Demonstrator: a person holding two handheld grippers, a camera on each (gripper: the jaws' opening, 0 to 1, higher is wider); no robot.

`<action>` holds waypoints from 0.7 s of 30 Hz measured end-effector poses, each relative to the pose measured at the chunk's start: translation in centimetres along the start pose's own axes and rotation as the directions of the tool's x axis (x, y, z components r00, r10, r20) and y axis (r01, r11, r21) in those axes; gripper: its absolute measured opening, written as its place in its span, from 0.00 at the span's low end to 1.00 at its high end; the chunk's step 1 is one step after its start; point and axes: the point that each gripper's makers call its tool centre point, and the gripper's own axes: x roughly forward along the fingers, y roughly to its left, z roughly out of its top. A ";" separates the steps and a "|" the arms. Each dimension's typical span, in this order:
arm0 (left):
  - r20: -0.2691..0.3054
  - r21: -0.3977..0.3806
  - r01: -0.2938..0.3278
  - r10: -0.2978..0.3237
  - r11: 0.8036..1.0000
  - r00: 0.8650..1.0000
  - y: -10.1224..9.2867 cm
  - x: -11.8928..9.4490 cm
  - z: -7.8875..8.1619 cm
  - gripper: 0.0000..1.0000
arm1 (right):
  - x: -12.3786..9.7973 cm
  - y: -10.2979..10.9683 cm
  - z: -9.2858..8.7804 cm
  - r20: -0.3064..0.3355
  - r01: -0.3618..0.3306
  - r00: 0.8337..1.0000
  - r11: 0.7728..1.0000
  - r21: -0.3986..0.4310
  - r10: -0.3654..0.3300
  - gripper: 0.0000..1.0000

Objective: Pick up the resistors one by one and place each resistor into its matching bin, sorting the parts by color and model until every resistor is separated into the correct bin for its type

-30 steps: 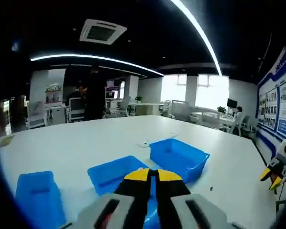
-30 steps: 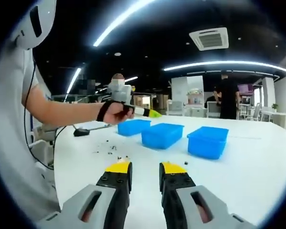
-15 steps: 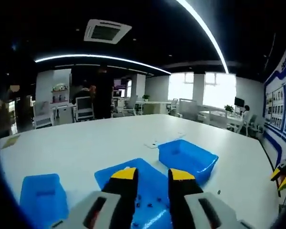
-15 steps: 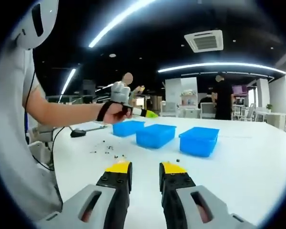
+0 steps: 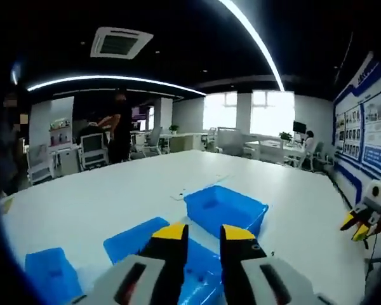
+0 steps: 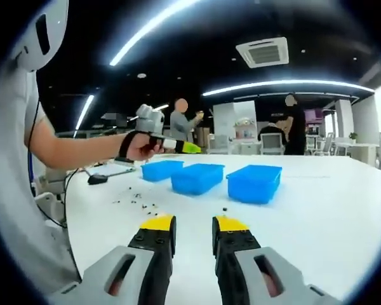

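Three blue bins stand in a row on the white table (image 6: 317,210): far bin (image 6: 162,169), middle bin (image 6: 197,178), near bin (image 6: 254,182). Small dark resistors (image 6: 136,200) lie scattered on the table left of the bins, and one (image 6: 225,208) lies alone near the closest bin. My left gripper (image 5: 203,234) is open above the middle bin (image 5: 136,236), beside another bin (image 5: 225,210), with nothing between its jaws. It appears as left gripper (image 6: 193,149) in a person's hand. My right gripper (image 6: 193,223) is open and empty, low over the table, and appears as right gripper (image 5: 357,222) at the edge.
A third bin (image 5: 47,276) lies at the lower left. A person's arm (image 6: 76,149) reaches across from the left. A black cable and device (image 6: 98,179) rest on the table's far-left side. People and office desks stand beyond the table.
My left gripper went from shut to open above the middle bin. The right gripper stayed open, and its view shifted slightly towards the bins.
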 end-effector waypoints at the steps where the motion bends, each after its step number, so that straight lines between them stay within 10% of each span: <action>1: -0.007 0.028 -0.003 0.003 1.000 1.000 -0.3 0.0 0.2 0.22 | 0.1 -0.1 0.1 0.001 -0.002 1.000 1.000 -0.008 0.002 0.25; 11: -0.087 0.105 0.057 -0.048 0.993 0.995 -2.6 0.4 -1.0 0.21 | -0.3 -2.2 0.6 0.004 0.040 0.999 0.999 -0.023 -0.040 0.25; 21: -0.209 0.238 0.234 -0.186 0.943 0.960 -7.3 2.9 -2.4 0.29 | -2.3 -4.1 0.2 0.013 0.113 0.994 0.994 -0.001 -0.112 0.25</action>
